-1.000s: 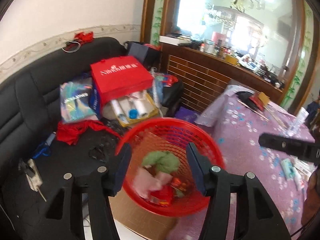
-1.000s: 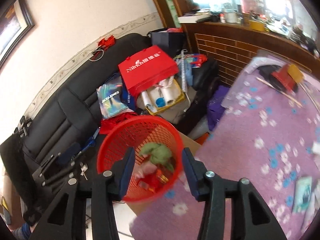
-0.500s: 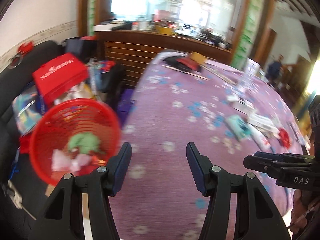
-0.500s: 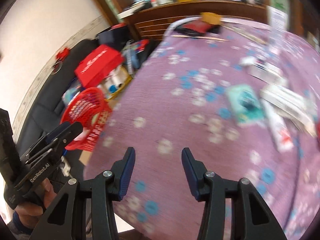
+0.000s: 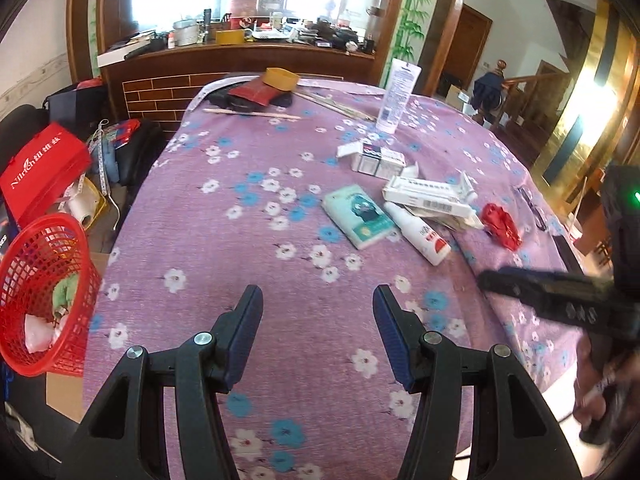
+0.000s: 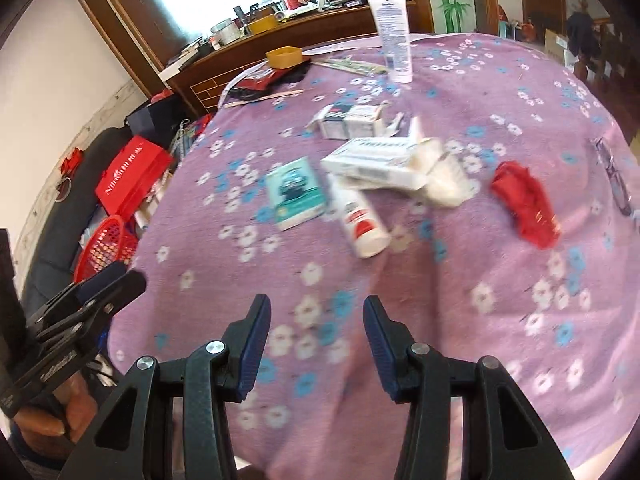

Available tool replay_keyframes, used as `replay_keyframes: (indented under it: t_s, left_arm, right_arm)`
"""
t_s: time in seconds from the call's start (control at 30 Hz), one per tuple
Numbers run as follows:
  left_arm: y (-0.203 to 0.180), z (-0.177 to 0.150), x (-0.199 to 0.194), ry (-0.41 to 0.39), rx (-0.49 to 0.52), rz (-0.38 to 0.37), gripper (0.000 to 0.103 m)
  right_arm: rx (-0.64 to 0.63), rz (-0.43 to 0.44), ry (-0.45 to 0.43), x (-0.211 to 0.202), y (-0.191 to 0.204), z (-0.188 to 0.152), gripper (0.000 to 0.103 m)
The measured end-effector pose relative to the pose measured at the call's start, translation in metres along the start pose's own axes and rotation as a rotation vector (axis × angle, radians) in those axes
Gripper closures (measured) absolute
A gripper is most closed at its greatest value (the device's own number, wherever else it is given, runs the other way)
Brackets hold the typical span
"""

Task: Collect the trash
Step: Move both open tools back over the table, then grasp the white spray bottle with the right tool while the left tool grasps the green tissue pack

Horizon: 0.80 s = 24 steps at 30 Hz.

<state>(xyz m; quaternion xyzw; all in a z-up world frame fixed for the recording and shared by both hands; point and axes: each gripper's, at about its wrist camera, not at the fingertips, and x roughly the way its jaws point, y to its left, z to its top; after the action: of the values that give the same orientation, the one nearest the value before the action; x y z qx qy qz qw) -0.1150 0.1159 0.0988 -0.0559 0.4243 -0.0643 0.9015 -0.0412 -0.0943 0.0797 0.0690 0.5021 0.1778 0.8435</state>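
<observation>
In the left wrist view, the left tongs (image 5: 318,324) stood at the bottom centre of the frame, spread apart with nothing between them, over the near part of the purple flowered table (image 5: 224,240). The trash lay in a loose cluster right of centre: a teal packet (image 5: 358,216), a white bottle (image 5: 418,232), a long white carton (image 5: 426,196), a smaller opened box (image 5: 372,158) and a crumpled red wrapper (image 5: 500,226) furthest right. A red basket (image 5: 38,292) sat at the left edge, below the table's rim, holding a green wad, something pale and a few small bits; the rest of its contents could not be made out. The right tongs (image 5: 552,300) reached in blurred from the right edge.

In the right wrist view, the right tongs (image 6: 316,322) were likewise released and empty, low in the frame. The packet (image 6: 296,194), bottle (image 6: 360,220), carton (image 6: 380,162) and red wrapper (image 6: 526,204) spread across the middle, all blurred. The basket (image 6: 106,242) showed only partly at the left, behind the left tongs (image 6: 100,284).

As a judgement, the step in hand was the reach for the next piece of trash, with nothing yet gripped. The next move would call for lowering one pair of tongs around a single item, perhaps the bottle or packet nearest, closing firmly, then carrying it left to the basket.
</observation>
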Motion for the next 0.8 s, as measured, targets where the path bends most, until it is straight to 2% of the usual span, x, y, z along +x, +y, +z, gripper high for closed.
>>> replay_keyframes:
  t_s: [0.27,0.57,0.7,0.8]
  left_arm:
    - [0.002,-0.006,-0.004,0.024,-0.010,0.046,0.047]
    - [0.010,0.002,-0.002,0.045,-0.037,0.087,0.043]
    - [0.009,0.017,0.013,0.067,-0.064,0.069,0.042]
    - [0.004,0.032,0.030,0.085,-0.076,0.047,0.039]
  right_arm:
    - [-0.114,-0.031,0.052,0.053,-0.007,0.045,0.054]
    - [-0.181,-0.072,0.152,0.107,-0.004,0.059,0.069]
    - [-0.175,-0.060,0.158,0.102,-0.007,0.053,0.070]
    - [-0.155,-0.017,0.138,0.085,-0.009,0.044,0.070]
